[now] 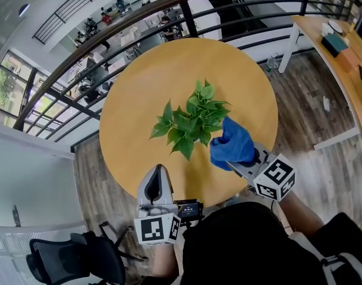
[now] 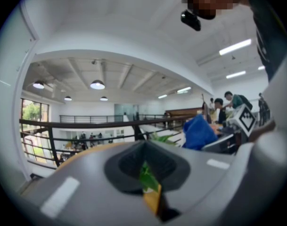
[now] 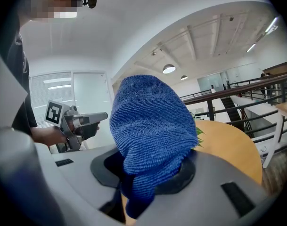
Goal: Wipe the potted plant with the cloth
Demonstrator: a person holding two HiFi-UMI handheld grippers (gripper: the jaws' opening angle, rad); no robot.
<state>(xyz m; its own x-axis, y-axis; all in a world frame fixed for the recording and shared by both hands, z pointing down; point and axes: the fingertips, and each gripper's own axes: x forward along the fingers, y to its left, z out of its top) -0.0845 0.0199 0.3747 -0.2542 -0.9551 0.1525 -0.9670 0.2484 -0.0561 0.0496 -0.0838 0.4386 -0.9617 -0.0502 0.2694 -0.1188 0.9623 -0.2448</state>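
The potted plant (image 1: 192, 120) with broad green leaves stands near the middle of a round wooden table (image 1: 139, 100). My right gripper (image 1: 233, 159) is shut on a blue cloth (image 1: 231, 142). The bunched cloth touches the plant's right-hand leaves. In the right gripper view the cloth (image 3: 150, 126) fills the jaws and hides most of the plant; one leaf tip (image 3: 199, 133) shows beside it. My left gripper (image 1: 158, 171) is shut and empty, over the table's near edge, short of the plant's front leaves. In the left gripper view the plant (image 2: 164, 136) and cloth (image 2: 198, 132) lie ahead.
A black railing (image 1: 109, 40) curves behind the table, with a lower floor beyond it. A wooden desk (image 1: 341, 58) with items stands at the right. An office chair (image 1: 79, 257) is at the lower left. People stand in the distance (image 2: 233, 102).
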